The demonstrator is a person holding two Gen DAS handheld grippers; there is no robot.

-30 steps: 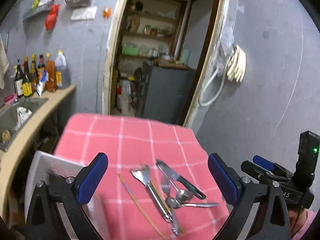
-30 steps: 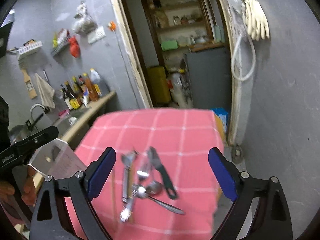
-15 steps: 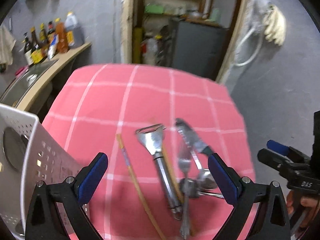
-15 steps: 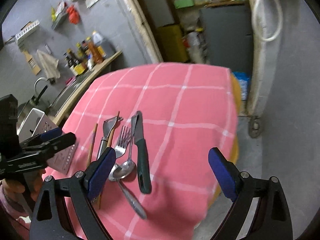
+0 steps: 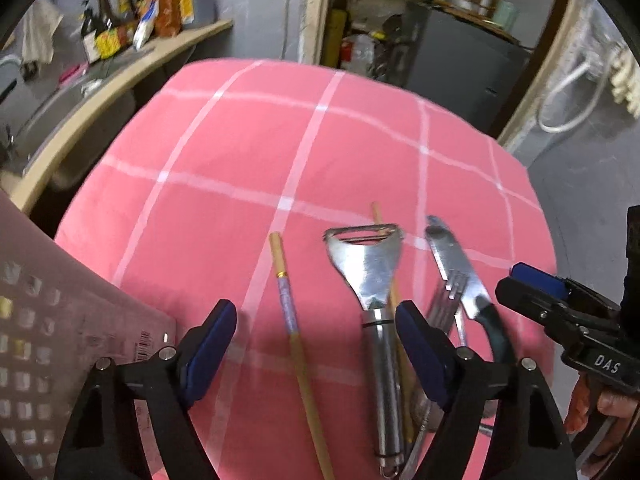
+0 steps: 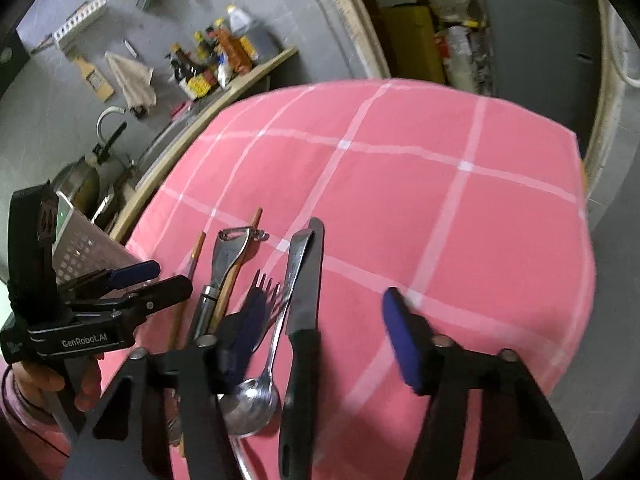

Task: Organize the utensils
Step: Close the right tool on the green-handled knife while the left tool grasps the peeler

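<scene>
The utensils lie lengthwise near the bench's near edge: the chopstick [image 5: 294, 328] runs between the left tool's [image 5: 316, 340] wide-open pads, while the knife [image 6: 302, 320] sits inside the right tool's [image 6: 320, 340] wide gap. Each tool is nearest its own piece.

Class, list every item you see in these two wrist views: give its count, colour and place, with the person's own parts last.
tablecloth: 1, pink check, covering the table
knife: 1, steel with dark handle, right of the pile
fork: 1, steel, beside knife
spoon: 1, steel, near edge
peeler: 1, steel, centre
chopsticks: 2, wooden, one under peeler
basket: 1, white, left
bottles: several, counter
left gripper: open
right gripper: open
</scene>
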